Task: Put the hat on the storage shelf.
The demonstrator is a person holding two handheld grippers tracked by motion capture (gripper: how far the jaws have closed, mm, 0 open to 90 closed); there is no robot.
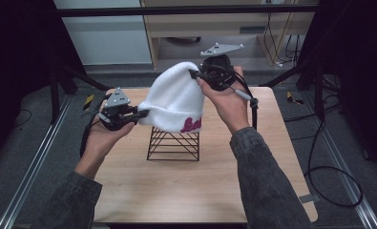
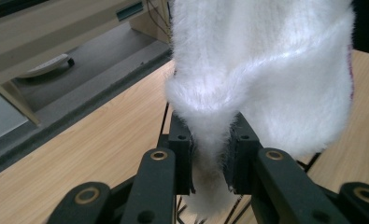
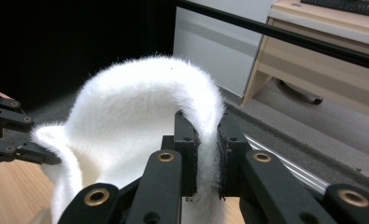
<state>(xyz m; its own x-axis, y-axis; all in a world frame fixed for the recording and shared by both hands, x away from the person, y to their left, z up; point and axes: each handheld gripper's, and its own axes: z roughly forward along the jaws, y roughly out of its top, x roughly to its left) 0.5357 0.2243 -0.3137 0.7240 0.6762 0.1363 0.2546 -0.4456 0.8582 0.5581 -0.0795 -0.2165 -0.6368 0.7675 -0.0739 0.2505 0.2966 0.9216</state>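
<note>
- Our left gripper (image 1: pixel 141 113) pinches the white hat (image 1: pixel 174 98) at its lower edge; our right gripper (image 1: pixel 195 75) is clamped on its crown.
- The hat hangs over the wire stand (image 1: pixel 173 143) on the table (image 1: pixel 143 186), seemingly not yet seated.

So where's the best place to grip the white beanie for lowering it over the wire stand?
Probably by the folded brim, at two opposite spots, coming in from each side. That is how the white beanie is held now: the left gripper pinches the low brim edge, the right gripper the raised edge. The fabric is soft and limp, so two spread holds keep its mouth open above the wire stand.
</note>
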